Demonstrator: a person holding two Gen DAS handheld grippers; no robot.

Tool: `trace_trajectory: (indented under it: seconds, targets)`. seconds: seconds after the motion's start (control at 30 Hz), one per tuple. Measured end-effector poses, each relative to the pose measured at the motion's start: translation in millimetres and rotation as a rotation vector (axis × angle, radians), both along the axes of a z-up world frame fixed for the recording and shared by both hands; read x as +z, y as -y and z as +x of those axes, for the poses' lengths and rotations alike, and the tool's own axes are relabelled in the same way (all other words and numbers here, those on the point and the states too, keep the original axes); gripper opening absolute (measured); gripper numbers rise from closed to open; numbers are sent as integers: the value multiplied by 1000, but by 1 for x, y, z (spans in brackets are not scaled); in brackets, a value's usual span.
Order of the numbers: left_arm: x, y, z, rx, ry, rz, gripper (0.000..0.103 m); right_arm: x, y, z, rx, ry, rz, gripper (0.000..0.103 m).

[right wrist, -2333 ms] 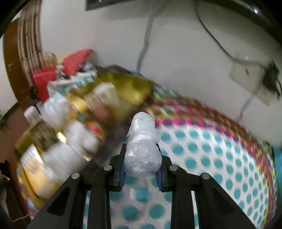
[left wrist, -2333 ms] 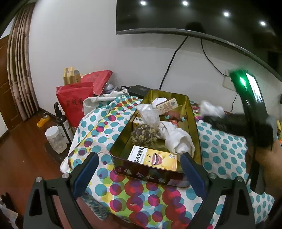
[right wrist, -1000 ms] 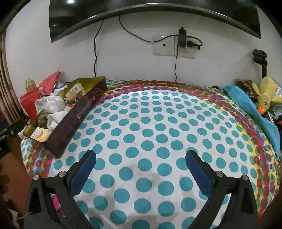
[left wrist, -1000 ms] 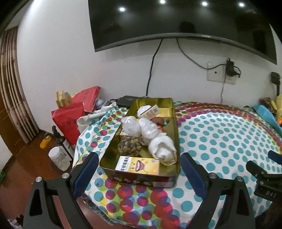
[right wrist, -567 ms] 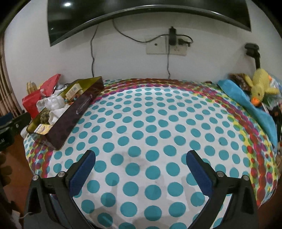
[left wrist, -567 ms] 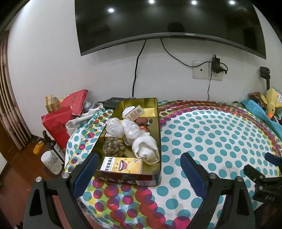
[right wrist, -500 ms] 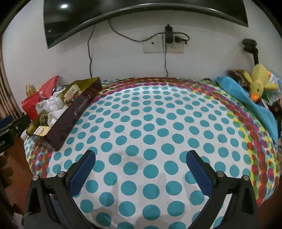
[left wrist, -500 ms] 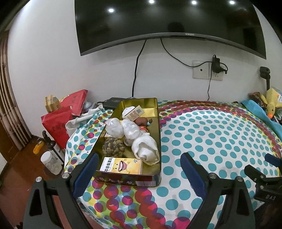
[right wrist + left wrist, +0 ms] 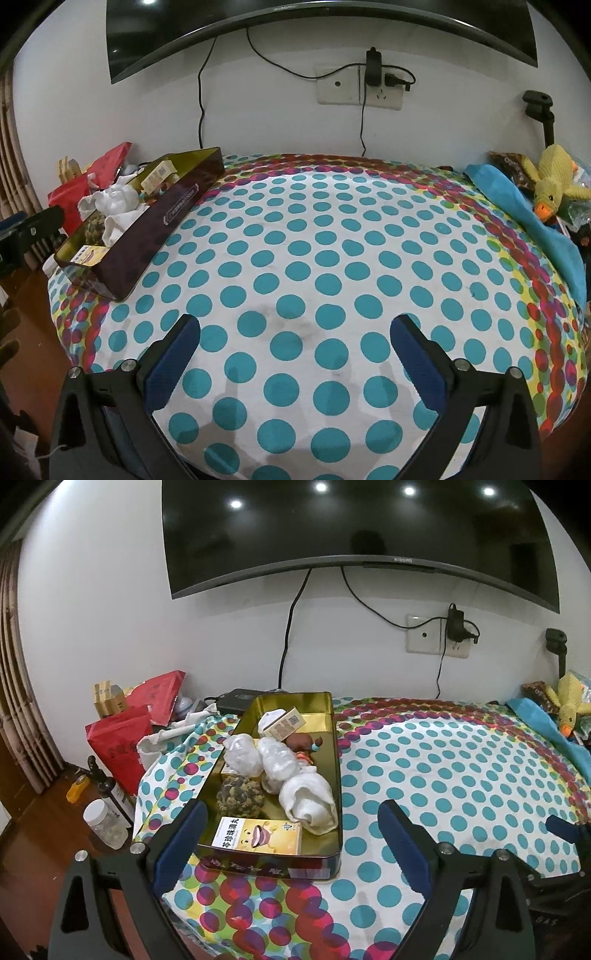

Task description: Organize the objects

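Left wrist view: the left tool (image 9: pixel 291 821) is hanging with its jaws spread wide and nothing between them, aimed down at the near end of the gold tin (image 9: pixel 334 746). The tin is sitting on the dotted cloth (image 9: pixel 443 775) near the surface's left edge. Inside it are lying a yellow box (image 9: pixel 258 835), a white rolled cloth (image 9: pixel 310 803), two clear bagged bundles (image 9: pixel 258 760), a dark dried clump (image 9: pixel 240 796), a small carton (image 9: pixel 286 722) and a brown figure (image 9: pixel 301 742). Part of the right tool (image 9: pixel 565 830) is showing low at the right edge. Risk, as I judge it: the tin is heaped, so one more item pushed in could roll the rolled cloth or a bundle over the rim. The tin is also close to the edge above a jar (image 9: pixel 103 823) and bottle (image 9: pixel 110 790) on the floor; a nudge from the tool could send it sliding off.

Right wrist view: the right tool (image 9: pixel 295 347) is also standing spread and empty over bare dotted cloth. No loose item is lying near it. A plush duck (image 9: pixel 554 184) and blue cloth (image 9: pixel 517 210) are resting at the far right edge. Reaching for them means a long carry across to the tin; the soft plush could slip from the pads midway.
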State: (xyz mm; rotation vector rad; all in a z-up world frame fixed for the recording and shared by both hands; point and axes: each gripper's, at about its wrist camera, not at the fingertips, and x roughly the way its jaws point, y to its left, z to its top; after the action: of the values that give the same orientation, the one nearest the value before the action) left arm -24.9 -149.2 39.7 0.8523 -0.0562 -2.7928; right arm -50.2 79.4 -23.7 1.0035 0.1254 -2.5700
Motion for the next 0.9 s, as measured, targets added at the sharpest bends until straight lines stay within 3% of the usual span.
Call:
trace_trajectory:
  seconds: [0.23,0.37,0.53,0.6,0.9]
  targets:
    - [4,2,4,11,-4,21,96,9,5,8,11,-21,12,103]
    - [10,1,14,60,-25,24,96,40,13,22,-56,-107,26,103]
    - [9,-3,20,98,-4,-14,96,72,44,19,-55,-150,-3,103]
    - [9,2,23,108,-2,9,96,83,55,18,-54,-159,-30,103]
    - [10,-1,30,107,-12,-19,96,85,69,16,-16,-140,-34,103]
